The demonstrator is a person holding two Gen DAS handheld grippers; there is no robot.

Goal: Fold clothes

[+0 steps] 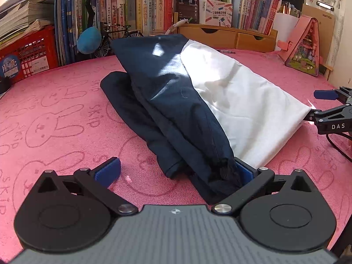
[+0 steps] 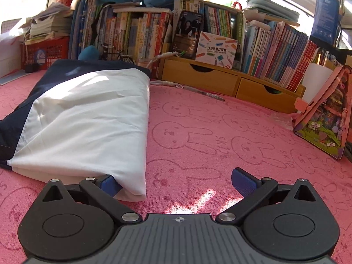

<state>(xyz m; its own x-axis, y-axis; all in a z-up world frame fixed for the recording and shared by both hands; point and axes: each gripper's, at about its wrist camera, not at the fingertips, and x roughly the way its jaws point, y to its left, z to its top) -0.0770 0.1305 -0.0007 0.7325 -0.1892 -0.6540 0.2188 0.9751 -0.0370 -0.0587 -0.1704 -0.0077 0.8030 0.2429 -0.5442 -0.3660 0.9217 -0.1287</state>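
Left gripper [image 1: 176, 172] sits nearest the lens, jaws spread wide; right pad pushed against the bunched navy end of the garment [image 1: 193, 101], left pad free over the pink cloth [image 1: 55, 118], so nothing is pinched. Garment, navy with a white panel, lies mid-table as a long folded bundle running away from both cameras toward the books [image 1: 140, 11]. Right gripper [image 2: 173, 183] also spread, its left pad tucked at the near white corner, other pad over bare cloth; no grip there either. Progress, judged: at least one lengthwise fold looks done, white half stacked on navy, edges fairly square on the right. Left side is messier: a navy sleeve [image 1: 123, 92] or flap sticks out from under the bundle, near end crumpled. Likely left: tuck that flap, then fold the bundle across its length, flatten. Left wrist view alone shows the loose flap, the bunched end, and the right gripper off at the far right edge near the white corner. Right wrist view alone shows the clean folded white edge, the wooden drawers [image 2: 220, 77] and cable [image 2: 169, 83] behind, plush toys up top, and open cloth to the right for the next fold.
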